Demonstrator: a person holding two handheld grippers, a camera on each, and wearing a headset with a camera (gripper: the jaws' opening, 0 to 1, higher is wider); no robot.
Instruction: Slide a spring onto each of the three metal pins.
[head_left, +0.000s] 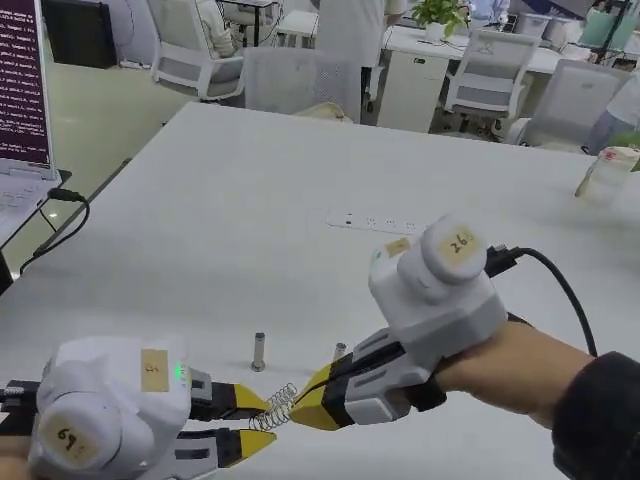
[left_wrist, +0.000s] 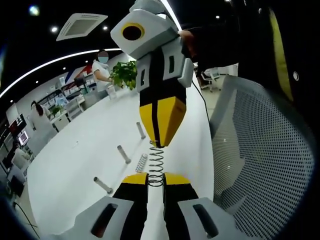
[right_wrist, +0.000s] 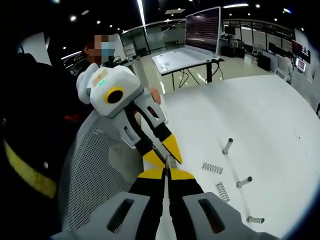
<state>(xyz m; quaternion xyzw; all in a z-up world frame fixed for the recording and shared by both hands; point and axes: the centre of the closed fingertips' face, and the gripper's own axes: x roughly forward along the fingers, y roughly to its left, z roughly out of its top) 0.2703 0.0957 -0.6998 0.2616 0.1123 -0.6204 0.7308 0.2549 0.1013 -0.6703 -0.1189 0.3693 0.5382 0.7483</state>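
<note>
Coils of the spring are spanning the gap between the two grippers, just above the worktop. The left gripper is pinching one end with narrowed jaws, and the right gripper is clamping the other end with jaws almost closed. Being light, thin wire, the spring is probably going to bend, stretch or flick away easily, so gripping it gently by the end coils and leaving its bore open seems wise. Three bare pins are standing nearby, with two spare springs lying among them.
</note>
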